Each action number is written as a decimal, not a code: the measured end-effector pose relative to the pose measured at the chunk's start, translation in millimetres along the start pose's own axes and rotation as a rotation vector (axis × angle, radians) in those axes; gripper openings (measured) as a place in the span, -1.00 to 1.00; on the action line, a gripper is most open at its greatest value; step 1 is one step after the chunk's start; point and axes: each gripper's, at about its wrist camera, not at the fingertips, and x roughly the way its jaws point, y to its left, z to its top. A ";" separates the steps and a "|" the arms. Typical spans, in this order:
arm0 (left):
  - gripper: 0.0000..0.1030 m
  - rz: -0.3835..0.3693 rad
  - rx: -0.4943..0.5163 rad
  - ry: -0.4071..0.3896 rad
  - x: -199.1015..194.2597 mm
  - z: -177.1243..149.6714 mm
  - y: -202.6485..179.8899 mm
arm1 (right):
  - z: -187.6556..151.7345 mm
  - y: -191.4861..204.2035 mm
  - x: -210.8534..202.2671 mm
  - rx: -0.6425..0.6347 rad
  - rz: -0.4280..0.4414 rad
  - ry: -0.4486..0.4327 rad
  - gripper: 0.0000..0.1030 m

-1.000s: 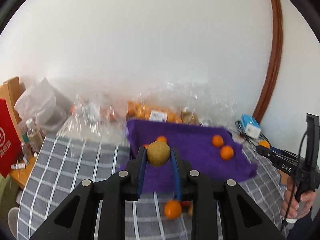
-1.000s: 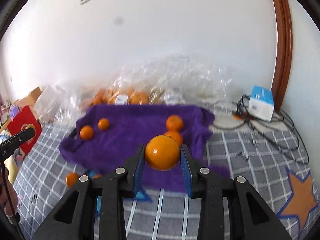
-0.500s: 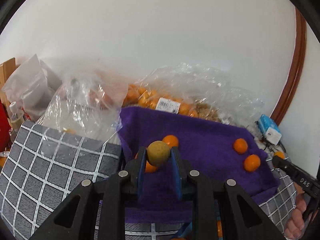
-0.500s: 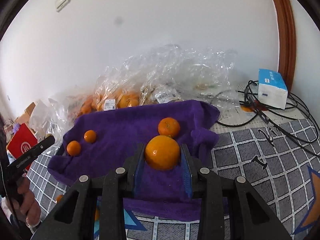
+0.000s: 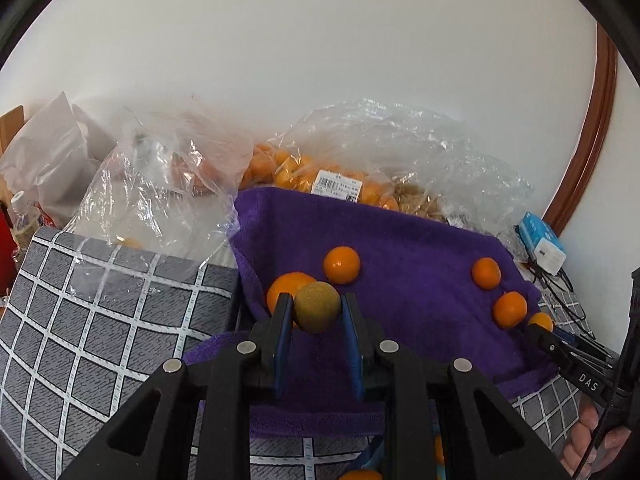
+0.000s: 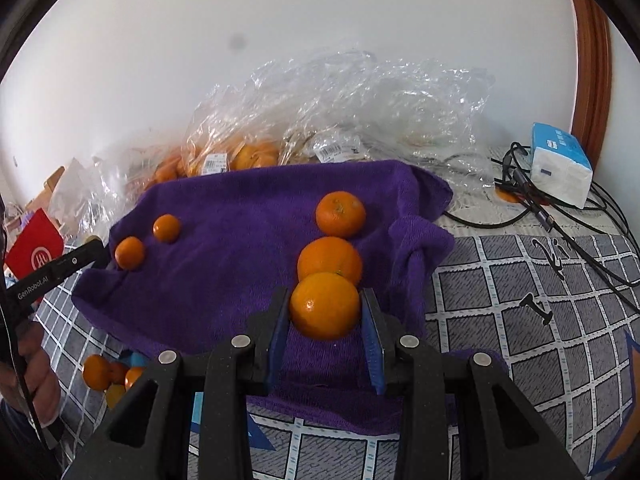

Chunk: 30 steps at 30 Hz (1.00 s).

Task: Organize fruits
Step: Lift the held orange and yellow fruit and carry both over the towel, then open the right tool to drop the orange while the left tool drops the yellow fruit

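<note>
My left gripper is shut on a brown-green round fruit, held over the left part of a purple towel. Two oranges lie just beyond it, two more at the towel's right. My right gripper is shut on an orange over the towel's right side, just in front of two oranges lying there. Two small oranges sit at the towel's left. The right gripper also shows in the left wrist view.
Clear plastic bags of oranges lie behind the towel against the wall. A tissue pack and black cables are at the right. Loose oranges lie on the grey checked cloth at front left. A red box stands far left.
Both grippers have moved forward and lower over the purple towel, each still holding its fruit. The fruits on the towel now appear closer.
</note>
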 end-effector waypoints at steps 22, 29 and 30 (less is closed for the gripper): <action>-0.54 0.101 0.000 0.143 27.9 -10.1 4.5 | -6.4 3.0 15.0 -0.011 -0.005 0.045 -0.33; -0.54 0.089 -0.010 0.146 29.8 -8.3 5.1 | -5.9 7.2 6.7 -0.033 -0.044 0.009 0.02; -0.54 0.085 -0.013 0.144 29.5 -8.2 5.7 | -5.6 7.0 4.9 -0.032 -0.048 0.005 0.02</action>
